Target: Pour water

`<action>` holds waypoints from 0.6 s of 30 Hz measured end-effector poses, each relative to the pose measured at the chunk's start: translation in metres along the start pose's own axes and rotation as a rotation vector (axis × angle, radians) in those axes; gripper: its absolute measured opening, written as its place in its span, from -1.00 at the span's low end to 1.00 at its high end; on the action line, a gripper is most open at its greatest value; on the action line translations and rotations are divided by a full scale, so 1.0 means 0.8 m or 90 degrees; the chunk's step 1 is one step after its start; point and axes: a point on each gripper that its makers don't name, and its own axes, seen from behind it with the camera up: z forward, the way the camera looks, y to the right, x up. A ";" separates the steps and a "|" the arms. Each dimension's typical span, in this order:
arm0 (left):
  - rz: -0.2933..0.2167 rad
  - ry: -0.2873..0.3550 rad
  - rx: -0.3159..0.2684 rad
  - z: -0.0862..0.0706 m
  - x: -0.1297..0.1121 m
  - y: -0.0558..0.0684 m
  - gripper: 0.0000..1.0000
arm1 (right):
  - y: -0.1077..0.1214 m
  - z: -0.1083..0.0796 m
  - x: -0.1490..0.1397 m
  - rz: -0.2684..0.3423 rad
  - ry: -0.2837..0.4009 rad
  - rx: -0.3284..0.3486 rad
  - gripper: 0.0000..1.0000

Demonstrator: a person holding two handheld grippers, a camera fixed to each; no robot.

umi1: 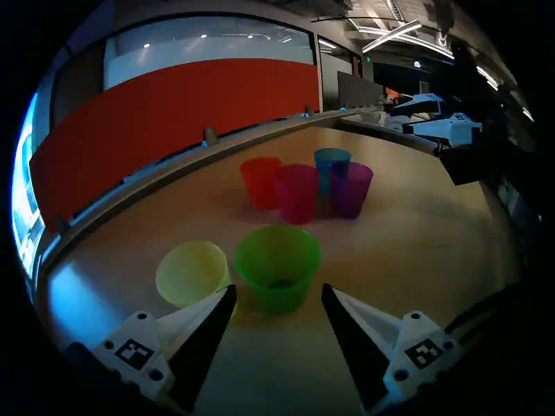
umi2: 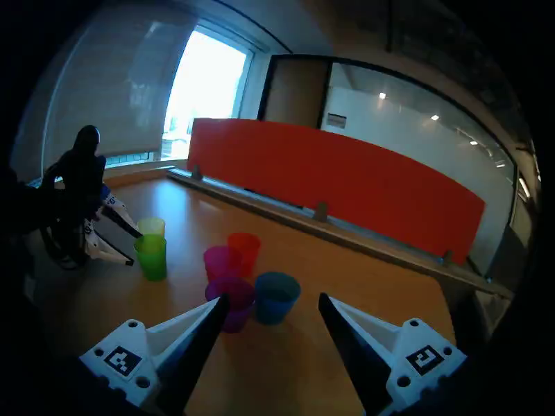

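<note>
From the left gripper view, the left gripper (umi1: 278, 286) stands released, its two white fingers with black inner faces spread wide and pressing on nothing. Just ahead of the tips, in line with the gap between them, a translucent green plastic cup (umi1: 277, 260) stands upright on the pale wooden table (umi1: 416, 236). I cannot make out whether there is water in it. A translucent yellow plastic cup (umi1: 191, 272) stands just beside it on the left, close to the left fingertip. Farther along the table, four more plastic cups stand upright in a tight cluster: a red cup (umi1: 259, 180), a magenta cup (umi1: 296, 192) in front, a blue cup (umi1: 331, 163) at the back and a purple cup (umi1: 350, 187) on the right. A long red partition panel (umi1: 173, 118) runs along the far edge of the table.

From the right gripper view, the right gripper (umi2: 272, 298) is likewise released, its fingers wide apart and holding nothing. The blue cup (umi2: 277, 297) stands nearest, just ahead of the gap, with the purple cup (umi2: 238, 301) touching or almost touching it by the left fingertip. The magenta cup (umi2: 222, 262) and red cup (umi2: 243, 251) stand just behind. Well apart to the left are the green cup (umi2: 152, 256) and the yellow cup (umi2: 151, 227) behind it. There the left gripper (umi2: 137, 249), held by a dark, backlit hand (umi2: 69, 187), has its fingertips at the green cup's side. A bright window (umi2: 205, 90) glares behind.
</note>
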 end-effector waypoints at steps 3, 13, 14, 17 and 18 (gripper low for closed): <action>0.000 0.002 -0.003 0.004 0.002 0.001 0.81 | 0.002 0.001 -0.001 -0.001 -0.001 -0.002 1.00; 0.011 0.003 -0.009 0.019 0.006 0.005 0.81 | 0.007 0.005 -0.004 -0.005 -0.005 -0.003 1.00; 0.012 0.003 -0.009 0.021 0.007 0.005 0.82 | 0.007 0.005 -0.005 -0.005 -0.005 -0.003 1.00; 0.013 0.005 -0.009 0.025 0.009 0.004 0.81 | 0.008 0.006 -0.006 -0.005 -0.007 -0.004 1.00; 0.013 0.006 -0.010 0.026 0.009 0.004 0.81 | 0.008 0.006 -0.007 -0.005 -0.007 -0.004 1.00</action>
